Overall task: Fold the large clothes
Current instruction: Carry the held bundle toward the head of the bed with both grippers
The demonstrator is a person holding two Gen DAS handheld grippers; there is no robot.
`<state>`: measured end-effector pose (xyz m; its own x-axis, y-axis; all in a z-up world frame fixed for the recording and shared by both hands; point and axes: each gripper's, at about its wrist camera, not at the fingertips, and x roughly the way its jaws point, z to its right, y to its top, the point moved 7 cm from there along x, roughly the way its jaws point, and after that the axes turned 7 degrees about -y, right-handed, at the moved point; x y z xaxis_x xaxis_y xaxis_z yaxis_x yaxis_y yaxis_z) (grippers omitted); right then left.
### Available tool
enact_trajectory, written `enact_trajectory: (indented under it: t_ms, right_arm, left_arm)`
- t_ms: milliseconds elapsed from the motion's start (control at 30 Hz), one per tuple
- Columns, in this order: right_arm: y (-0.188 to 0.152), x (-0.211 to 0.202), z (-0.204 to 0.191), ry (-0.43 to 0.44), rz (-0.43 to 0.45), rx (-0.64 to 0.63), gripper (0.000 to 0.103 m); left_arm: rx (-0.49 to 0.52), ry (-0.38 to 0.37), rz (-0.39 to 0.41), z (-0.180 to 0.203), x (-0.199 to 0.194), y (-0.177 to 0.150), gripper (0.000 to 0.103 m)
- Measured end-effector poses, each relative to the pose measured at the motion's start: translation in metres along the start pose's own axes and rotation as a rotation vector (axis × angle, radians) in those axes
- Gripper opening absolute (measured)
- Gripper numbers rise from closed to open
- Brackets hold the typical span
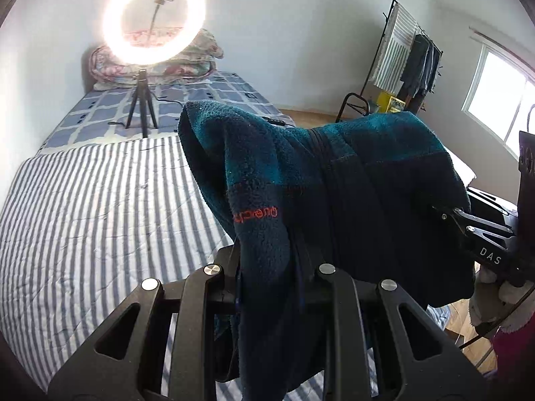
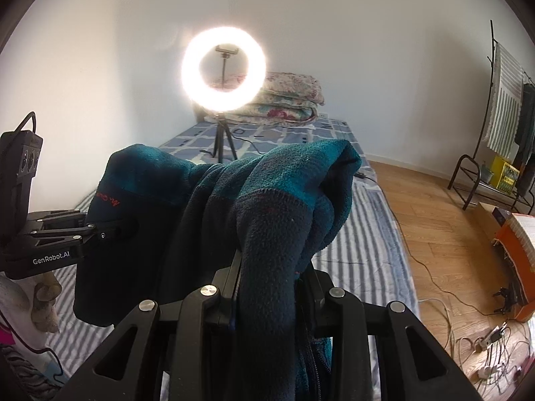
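Left gripper [image 1: 271, 264] is angled down over the bed [image 1: 83, 200], jaws nearly closed and pinching a fold of the fleece [image 1: 301, 180]. The right gripper [image 2: 267, 267] points down the same way, jaws just as narrow, clamped on another bunch of that fleece. So the teal and navy fleece hangs between the two, lifted off the striped sheet, zipper running down the middle.

Room-wise: ring light [image 1: 153, 20] on a small tripod stands on the checked part of the bed, with folded quilts [image 2: 287, 100] stacked behind it at the wall.

The bed's right edge drops to wood floor [image 2: 434, 234], which has cables trailing across it. Further right are an orange box [image 2: 515, 250] and a clothes rack [image 1: 411, 56] by the window [image 1: 501, 100].
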<state>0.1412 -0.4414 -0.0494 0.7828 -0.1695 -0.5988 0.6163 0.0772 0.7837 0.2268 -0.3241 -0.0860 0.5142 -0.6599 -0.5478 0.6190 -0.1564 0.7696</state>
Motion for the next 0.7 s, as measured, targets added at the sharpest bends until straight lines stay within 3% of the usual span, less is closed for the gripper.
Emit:
enact_trajectory:
  t_ms: [333,700]
  right_arm:
    - [0.041,0.080,0.045,-0.054,-0.002,-0.040,0.028]
    - [0.112,0.228,0.128,-0.102,-0.024,0.031,0.028]
  left_arm:
    - [-0.040,-0.040,-0.011,-0.015,0.094,0.055,0.021]
    - [-0.069,-0.101,0.005,-0.043,0.243,0.144,0.021]
